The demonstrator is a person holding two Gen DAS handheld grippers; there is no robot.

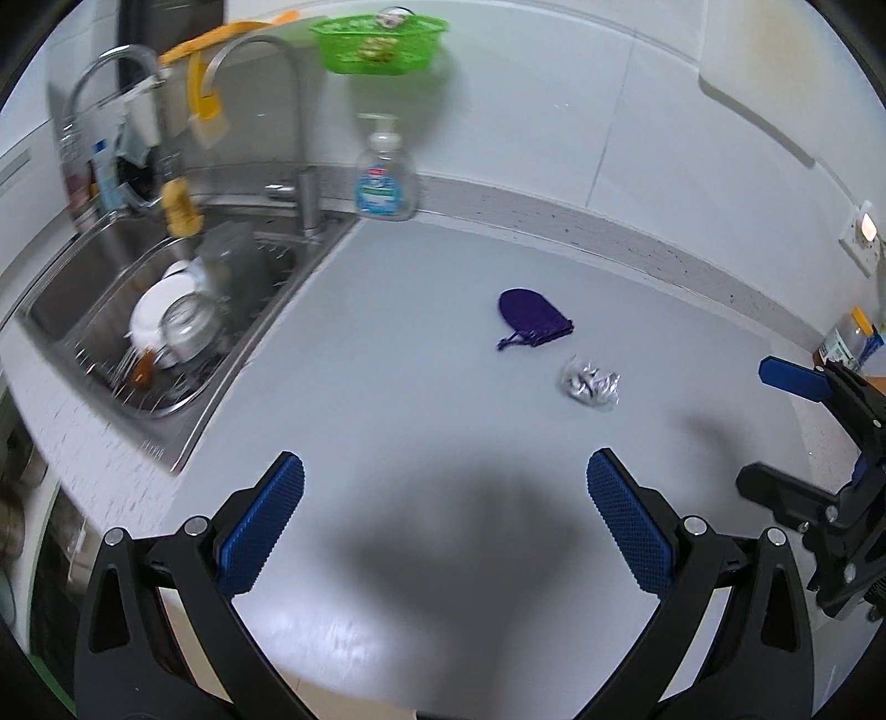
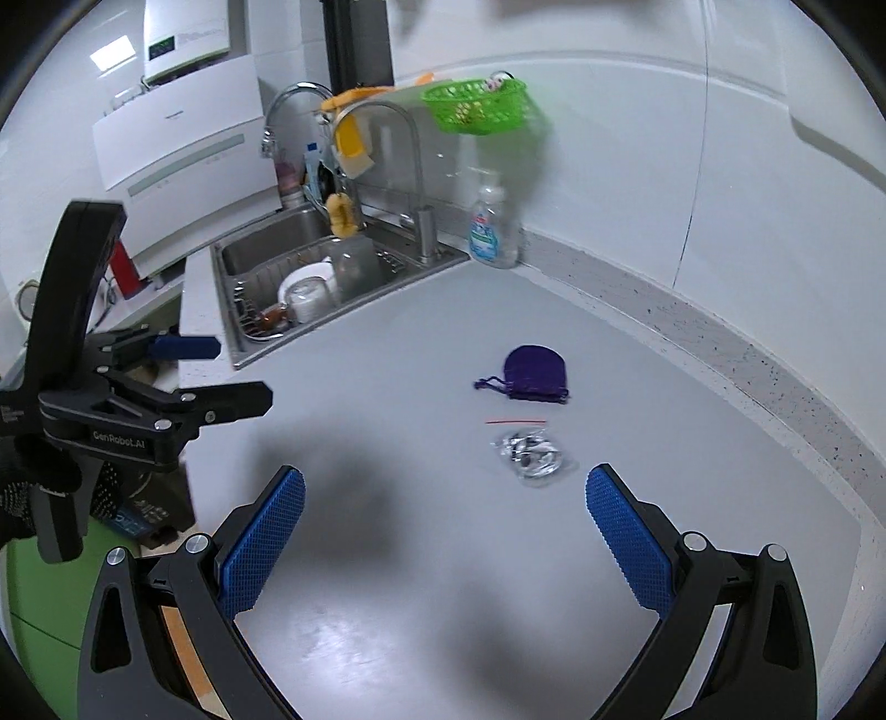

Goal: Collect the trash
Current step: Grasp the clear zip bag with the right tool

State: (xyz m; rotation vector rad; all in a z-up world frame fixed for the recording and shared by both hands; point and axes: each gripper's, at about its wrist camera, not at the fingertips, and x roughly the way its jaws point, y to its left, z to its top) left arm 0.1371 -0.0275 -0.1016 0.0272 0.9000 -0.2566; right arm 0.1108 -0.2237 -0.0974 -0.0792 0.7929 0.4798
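Note:
A crumpled clear plastic wrapper (image 1: 590, 384) lies on the grey counter (image 1: 421, 343), just past a small purple drawstring pouch (image 1: 531, 318). In the right wrist view the wrapper (image 2: 531, 454) sits close ahead, slightly right of centre, with the pouch (image 2: 534, 376) behind it. My left gripper (image 1: 443, 498) is open and empty above the counter, well short of both. My right gripper (image 2: 443, 515) is open and empty, near the wrapper. Each gripper shows in the other's view: the right (image 1: 775, 426) at the right edge, the left (image 2: 232, 371) at the left.
A steel sink (image 1: 111, 310) with dishes and a tall tap (image 1: 302, 160) lies to the left. A soap bottle (image 1: 385, 177) stands at the back wall. A green basket (image 1: 379, 41) hangs on the wall above. A small jar (image 1: 847, 338) stands at the far right.

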